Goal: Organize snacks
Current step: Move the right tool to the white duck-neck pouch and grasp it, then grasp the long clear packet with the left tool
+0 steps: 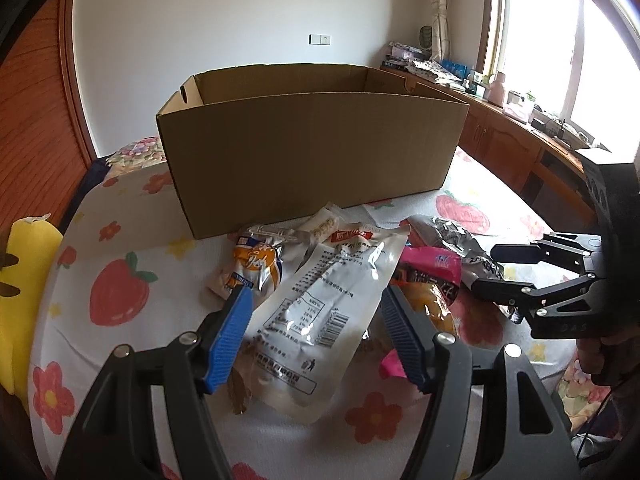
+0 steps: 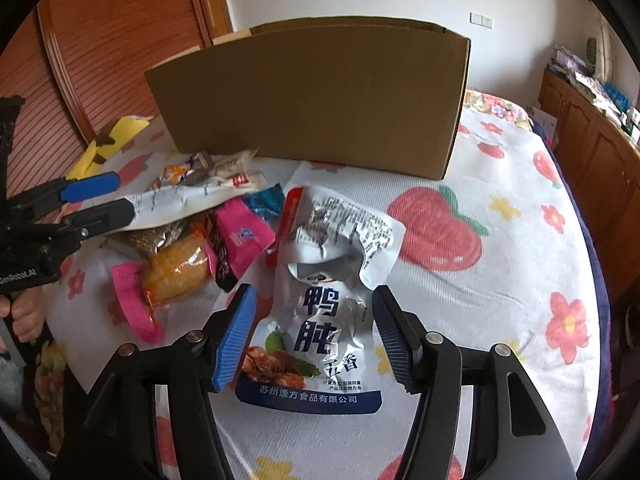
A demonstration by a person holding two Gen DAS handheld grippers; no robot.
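Observation:
An open cardboard box (image 1: 312,140) stands on the bed; it also shows in the right wrist view (image 2: 312,100). A pile of snack packs lies in front of it. My left gripper (image 1: 316,300) is open, its blue pads either side of a clear white pouch (image 1: 320,312), which also shows in the right wrist view (image 2: 176,204). My right gripper (image 2: 314,300) is open around a crumpled silver pouch (image 2: 332,304) with blue characters; the silver pouch also shows in the left wrist view (image 1: 460,240). Pink packs (image 2: 244,236), an orange corn pack (image 2: 176,272) and an orange-labelled pack (image 1: 252,268) lie between.
A strawberry-print sheet (image 2: 480,280) covers the bed. A yellow plush (image 1: 24,280) lies at the left edge. A wooden cabinet (image 1: 500,140) with clutter runs under the window on the right. A wooden wardrobe (image 2: 112,40) stands on the left.

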